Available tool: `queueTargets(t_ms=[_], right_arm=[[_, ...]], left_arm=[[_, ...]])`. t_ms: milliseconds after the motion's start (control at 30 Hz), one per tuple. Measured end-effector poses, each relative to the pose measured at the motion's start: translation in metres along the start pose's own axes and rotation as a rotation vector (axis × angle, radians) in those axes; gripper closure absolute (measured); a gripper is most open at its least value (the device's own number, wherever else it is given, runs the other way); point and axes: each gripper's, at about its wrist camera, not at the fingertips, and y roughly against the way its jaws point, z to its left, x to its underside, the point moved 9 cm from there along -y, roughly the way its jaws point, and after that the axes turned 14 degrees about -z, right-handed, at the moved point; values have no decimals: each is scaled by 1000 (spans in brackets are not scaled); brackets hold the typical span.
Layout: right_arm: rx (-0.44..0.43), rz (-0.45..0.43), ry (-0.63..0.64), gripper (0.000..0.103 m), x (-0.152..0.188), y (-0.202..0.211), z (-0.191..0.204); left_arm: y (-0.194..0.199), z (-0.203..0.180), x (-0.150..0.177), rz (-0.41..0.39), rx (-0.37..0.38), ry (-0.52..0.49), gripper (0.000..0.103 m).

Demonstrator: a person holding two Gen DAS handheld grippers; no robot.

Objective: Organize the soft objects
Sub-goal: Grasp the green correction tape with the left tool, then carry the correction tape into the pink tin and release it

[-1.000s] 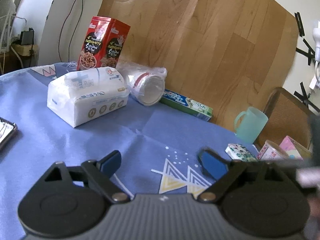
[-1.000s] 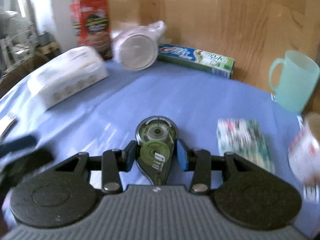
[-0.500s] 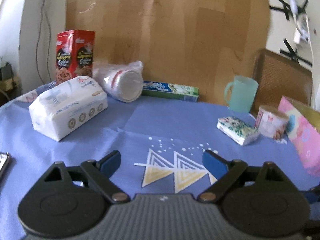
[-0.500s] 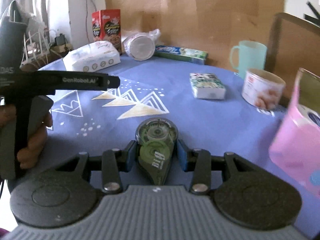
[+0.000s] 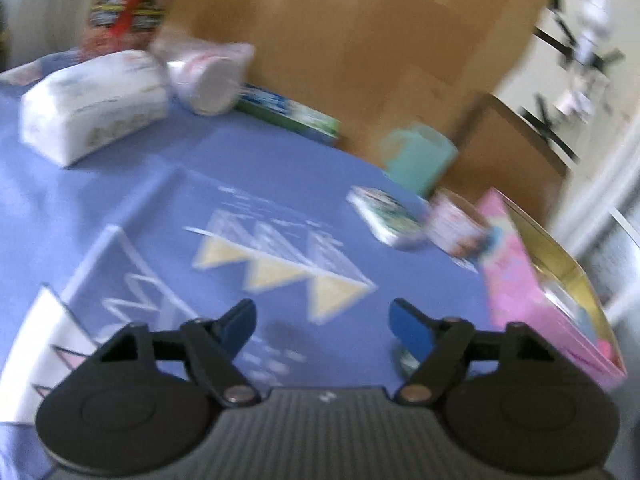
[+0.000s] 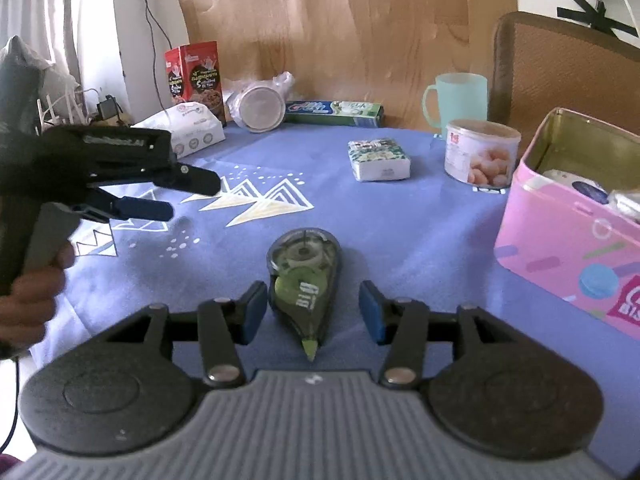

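My right gripper (image 6: pixel 313 312) is open, its pads apart on either side of a green correction tape dispenser (image 6: pixel 305 280) that lies on the blue tablecloth (image 6: pixel 420 220). My left gripper (image 5: pixel 320 326) is open and empty above the cloth; it also shows at the left of the right wrist view (image 6: pixel 160 196). A small tissue pack (image 6: pixel 378 159) (image 5: pixel 386 216) lies mid-table. A large white wipes pack (image 6: pixel 188 128) (image 5: pixel 94 102) lies at the back left. A pink tin (image 6: pixel 576 224) (image 5: pixel 548 280) stands open at the right.
A red snack box (image 6: pixel 196 76), a bagged stack of cups (image 6: pixel 260 106), a toothpaste box (image 6: pixel 334 112), a teal mug (image 6: pixel 460 98) and a round snack tub (image 6: pixel 482 156) stand along the back. A wooden board and a chair back (image 6: pixel 568 76) rise behind the table.
My right gripper has opened and let go of the tape dispenser, which now lies on the cloth. My left gripper has swung right, and its view is blurred.
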Motion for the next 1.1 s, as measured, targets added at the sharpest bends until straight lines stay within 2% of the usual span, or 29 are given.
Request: queueTargets(t_ms=[100, 267, 333, 367, 433, 500, 667, 900, 1067, 1100], right_arm=[[-7, -3, 17, 48, 0, -1, 2], [-17, 5, 48, 48, 7, -6, 7], [-17, -11, 74, 62, 8, -4, 8], [-16, -14, 65, 61, 8, -3, 7], [3, -25, 12, 61, 5, -2, -3], [23, -48, -31, 62, -1, 1, -13], [82, -184, -40, 62, -37, 23, -39], [249, -342, -48, 61, -84, 53, -103], [381, -374, -75, 61, -89, 61, -155], [403, -373, -82, 61, -87, 62, -163]], left_arm=[[-2, -30, 13, 70, 65, -49, 38], [-18, -57, 44, 198, 145, -19, 37], [-19, -73, 50, 178, 149, -97, 35], [-19, -79, 51, 166, 149, -127, 39], [-22, -86, 52, 187, 172, -107, 52], [-27, -95, 50, 198, 181, -116, 57], [-33, -145, 25, 140, 253, -207, 57], [-54, -237, -2, 67, 365, -340, 56], [-86, -290, 8, 74, 418, -387, 56], [-91, -298, 12, 74, 422, -400, 53]])
